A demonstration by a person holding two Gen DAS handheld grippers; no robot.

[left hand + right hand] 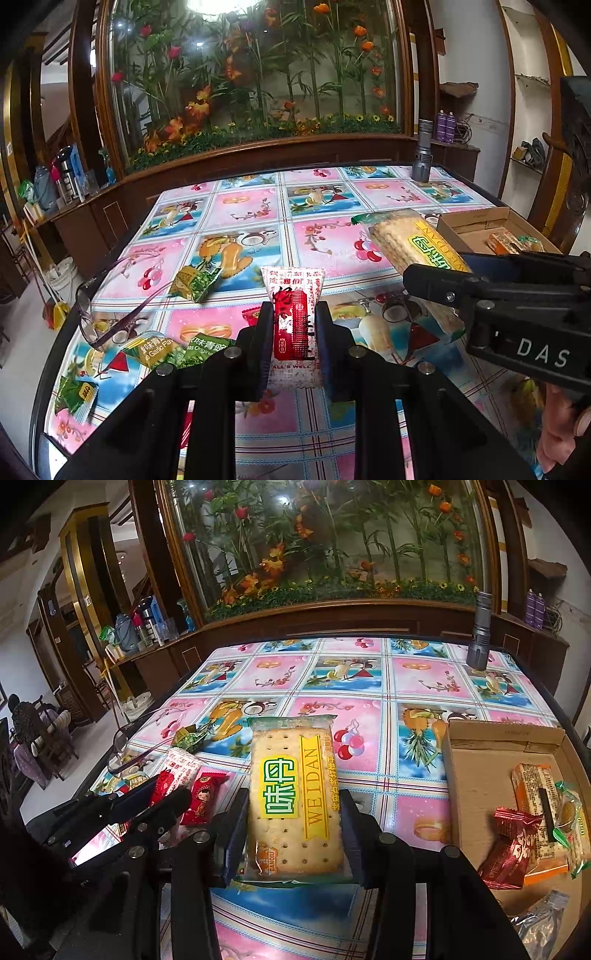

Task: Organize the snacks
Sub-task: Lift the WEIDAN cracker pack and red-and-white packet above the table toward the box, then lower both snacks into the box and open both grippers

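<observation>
My left gripper (292,325) is shut on a red and white snack packet (293,295), held upright above the table. In the right wrist view that gripper (162,794) shows at the left with the same packet (181,768). A yellow-labelled cracker pack (291,794) sits between the fingers of my right gripper (293,827), which is shut on it. From the left wrist view, the right gripper (436,280) and cracker pack (406,240) appear at the right. A cardboard box (476,775) at the right holds several snacks. Green pea packets (159,347) lie at the left.
A small red sweet packet (203,797) lies beside the left gripper. Purple glasses (107,314) rest near the table's left edge. A grey torch (480,635) stands at the far right corner. A flowered tablecloth (332,672) covers the table. A person's hand (561,424) shows at lower right.
</observation>
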